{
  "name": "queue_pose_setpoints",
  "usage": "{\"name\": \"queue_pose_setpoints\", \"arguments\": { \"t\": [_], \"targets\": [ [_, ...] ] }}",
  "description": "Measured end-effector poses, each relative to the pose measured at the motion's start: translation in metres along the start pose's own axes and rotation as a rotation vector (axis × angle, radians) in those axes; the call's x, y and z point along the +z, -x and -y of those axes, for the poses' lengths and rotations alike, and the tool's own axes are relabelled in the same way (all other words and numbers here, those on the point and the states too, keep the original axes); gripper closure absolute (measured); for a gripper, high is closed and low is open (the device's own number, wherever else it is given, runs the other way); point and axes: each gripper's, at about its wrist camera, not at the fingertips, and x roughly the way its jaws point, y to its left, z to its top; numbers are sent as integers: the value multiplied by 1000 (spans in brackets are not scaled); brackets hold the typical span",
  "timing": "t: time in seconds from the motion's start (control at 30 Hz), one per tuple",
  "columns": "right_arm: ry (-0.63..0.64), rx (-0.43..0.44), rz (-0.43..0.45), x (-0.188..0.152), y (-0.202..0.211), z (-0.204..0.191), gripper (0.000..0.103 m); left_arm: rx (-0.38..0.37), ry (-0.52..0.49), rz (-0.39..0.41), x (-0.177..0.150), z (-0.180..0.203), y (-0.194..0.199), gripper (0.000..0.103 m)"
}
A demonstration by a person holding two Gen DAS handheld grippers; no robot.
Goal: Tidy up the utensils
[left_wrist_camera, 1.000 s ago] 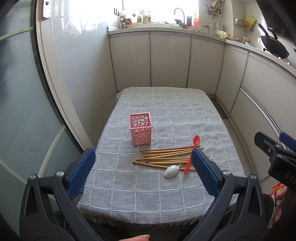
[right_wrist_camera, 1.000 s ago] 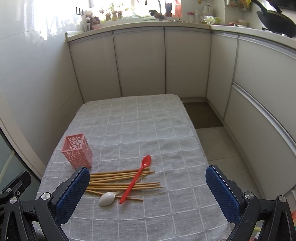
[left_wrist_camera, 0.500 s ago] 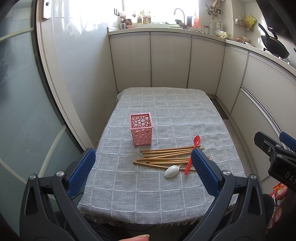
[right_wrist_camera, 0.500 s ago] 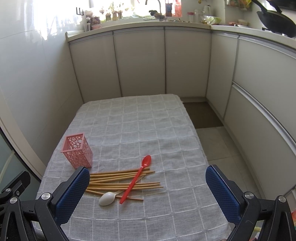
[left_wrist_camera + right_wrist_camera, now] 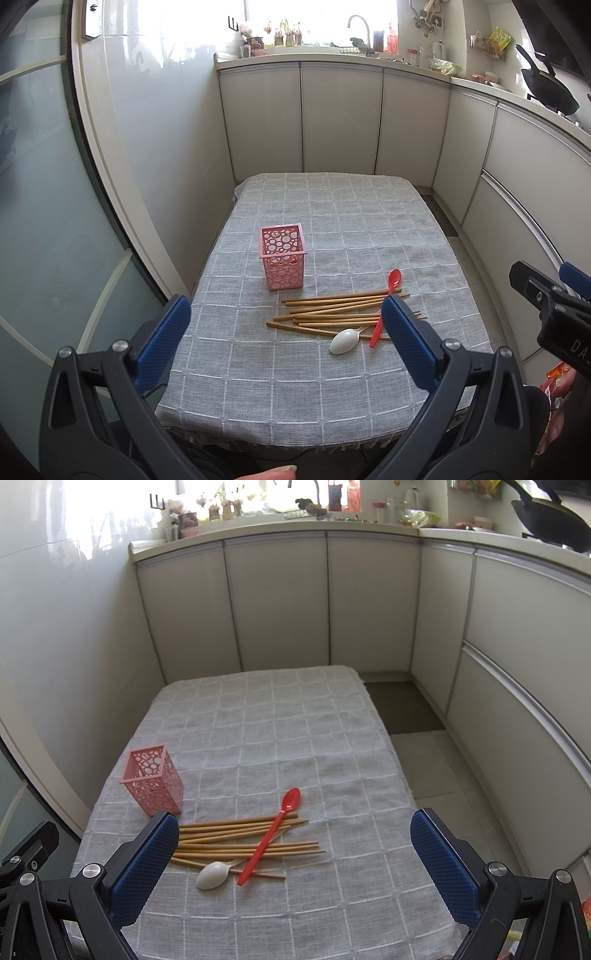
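Note:
A pink perforated holder [image 5: 283, 256] [image 5: 153, 778] stands upright and empty on the grey checked tablecloth [image 5: 332, 221] [image 5: 266, 720]. Right of it lies a loose pile of several wooden chopsticks [image 5: 332, 314] [image 5: 236, 840]. A red spoon [image 5: 386, 304] [image 5: 271, 832] lies across the pile, and a white spoon [image 5: 344, 340] [image 5: 214, 874] rests at its near edge. My left gripper [image 5: 286, 341] hovers open above the table's near edge, short of the pile. My right gripper [image 5: 293, 867] is also open, held above the near right part of the table, with nothing between its fingers.
White kitchen cabinets [image 5: 340, 122] wrap around the far and right sides, with a sink and bottles on the counter and a black wok [image 5: 550, 90] at right. A glass door [image 5: 44, 221] runs along the left. Tiled floor [image 5: 443, 768] lies right of the table.

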Motion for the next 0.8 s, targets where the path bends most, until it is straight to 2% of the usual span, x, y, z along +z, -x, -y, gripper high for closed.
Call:
{"name": "queue_pose_setpoints", "arguments": {
  "t": [0.2,0.33,0.5,0.63,0.8],
  "targets": [
    [-17,45,-28,15,-8,8,0,-12,-39,-27,8,6,-17,1],
    [-40,40,-42,29,-19,17,0,-35,-74,-56,18,15,-38,1],
    [-59,-3,-110,45,-53,31,0,-140,-96,-96,30,28,-71,1],
    [-69,24,-173,58,-87,41,0,-152,-137,-176,34,45,-106,1],
    [-114,86,-296,66,-140,55,0,-238,-201,-300,35,71,-148,1]
  ]
}}
